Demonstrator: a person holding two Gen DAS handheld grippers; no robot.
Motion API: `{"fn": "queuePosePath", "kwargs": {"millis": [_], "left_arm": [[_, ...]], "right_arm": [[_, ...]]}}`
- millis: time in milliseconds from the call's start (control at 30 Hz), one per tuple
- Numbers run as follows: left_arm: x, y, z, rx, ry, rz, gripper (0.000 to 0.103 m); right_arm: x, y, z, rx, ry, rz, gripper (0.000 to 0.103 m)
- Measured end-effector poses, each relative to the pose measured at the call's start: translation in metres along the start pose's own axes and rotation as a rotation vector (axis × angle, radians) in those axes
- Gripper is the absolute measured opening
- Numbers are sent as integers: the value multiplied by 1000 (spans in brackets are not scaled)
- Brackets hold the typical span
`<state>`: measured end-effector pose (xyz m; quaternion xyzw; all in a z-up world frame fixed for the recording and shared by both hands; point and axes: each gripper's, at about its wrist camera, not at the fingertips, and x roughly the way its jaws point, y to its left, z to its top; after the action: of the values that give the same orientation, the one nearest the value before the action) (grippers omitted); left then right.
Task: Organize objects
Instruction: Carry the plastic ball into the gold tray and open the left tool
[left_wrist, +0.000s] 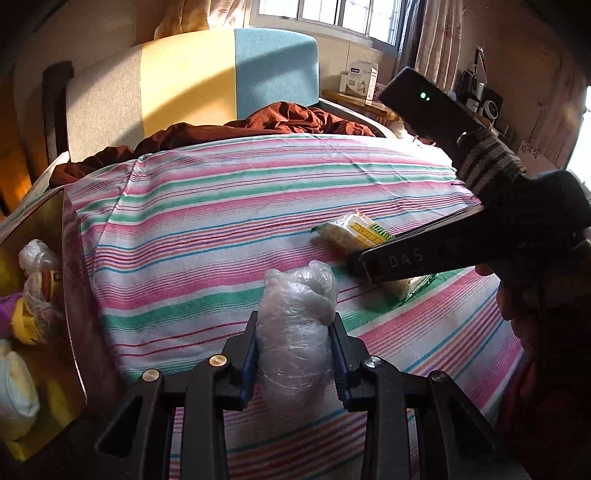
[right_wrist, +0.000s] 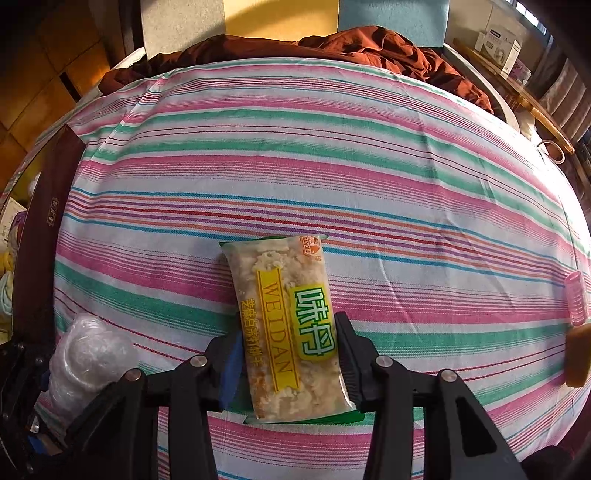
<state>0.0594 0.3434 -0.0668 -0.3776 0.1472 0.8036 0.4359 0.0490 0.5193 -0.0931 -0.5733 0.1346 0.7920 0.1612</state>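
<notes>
Item 1: clear plastic bundle (left_wrist: 295, 332), crumpled film wrapped round something pale. Location: clamped between the blue pads of the left tongs (left_wrist: 295, 354), its top sticking out past the fingertips, over the striped sheet (left_wrist: 258, 192).

Item 2: snack packet (right_wrist: 291, 332), transparent with yellow and green label, pale crumbly contents. Location: flat on the striped sheet, lengthwise between the fingers of the right tongs (right_wrist: 291, 363). The tongs stand partly open, straddling the packet's near half; whether the pads press on it cannot be told.

Item 3: open box (left_wrist: 70, 266), at the left edge of the sheet, holding wrapped yellow and purple items.

Item 4: brown cloth (left_wrist: 258, 122), heaped at the sheet's far end.
</notes>
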Motion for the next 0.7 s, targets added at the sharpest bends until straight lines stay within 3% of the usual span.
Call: {"fn": "queuePosePath", "kwargs": {"millis": [333, 700], "left_arm": [[-40, 1, 9, 21, -76, 15, 34], [-63, 33, 6, -43, -90, 44, 34]], "right_arm": [[-9, 9, -7, -12, -6, -15, 46], [-14, 19, -12, -21, -11, -28, 46]]}}
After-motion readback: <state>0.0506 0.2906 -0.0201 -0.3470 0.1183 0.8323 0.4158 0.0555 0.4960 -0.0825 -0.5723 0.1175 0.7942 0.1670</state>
